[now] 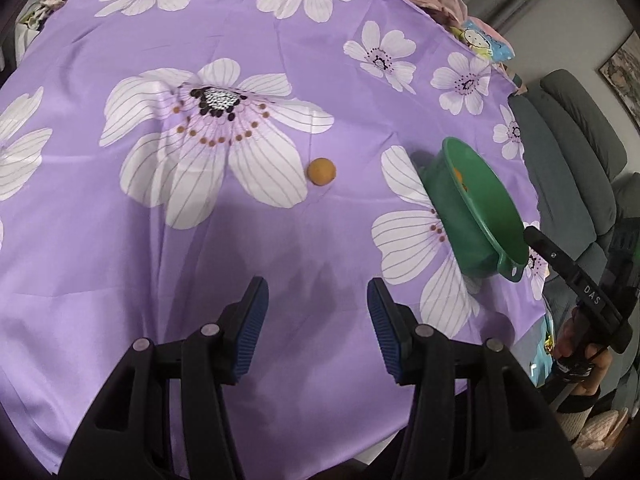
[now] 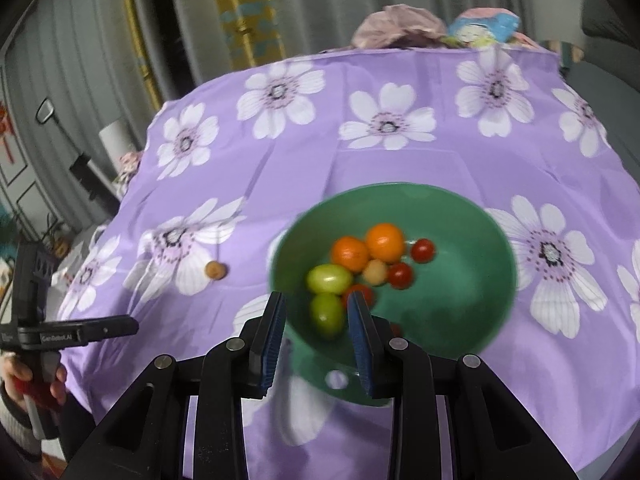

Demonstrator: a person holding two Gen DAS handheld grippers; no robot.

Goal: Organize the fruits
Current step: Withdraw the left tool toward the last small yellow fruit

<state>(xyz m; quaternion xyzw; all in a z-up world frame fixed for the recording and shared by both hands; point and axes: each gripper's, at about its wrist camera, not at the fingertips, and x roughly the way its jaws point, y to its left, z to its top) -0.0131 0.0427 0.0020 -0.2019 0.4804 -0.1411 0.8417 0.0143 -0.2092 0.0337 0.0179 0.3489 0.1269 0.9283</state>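
left gripper [image 1: 318, 292] part open and empty; right gripper [image 2: 316, 304] clamped narrow on green bowl [image 1: 460, 236].
far left: jaws of left gripper apart above purple flowered tablecloth [image 1: 280, 240], nothing between pads. centre: small orange fruit [image 1: 321, 172] loose on cloth, well ahead of left gripper, roughly in line with its gap. right: green bowl tilted, gripped at near rim tab by right gripper. inside bowl: orange, green and red fruits [image 2: 384, 242], just beyond right fingertips.

Floral tablecloth [image 1: 280, 40] — bowl [image 2: 472, 320] (one loose fruit [image 1: 321, 172]).
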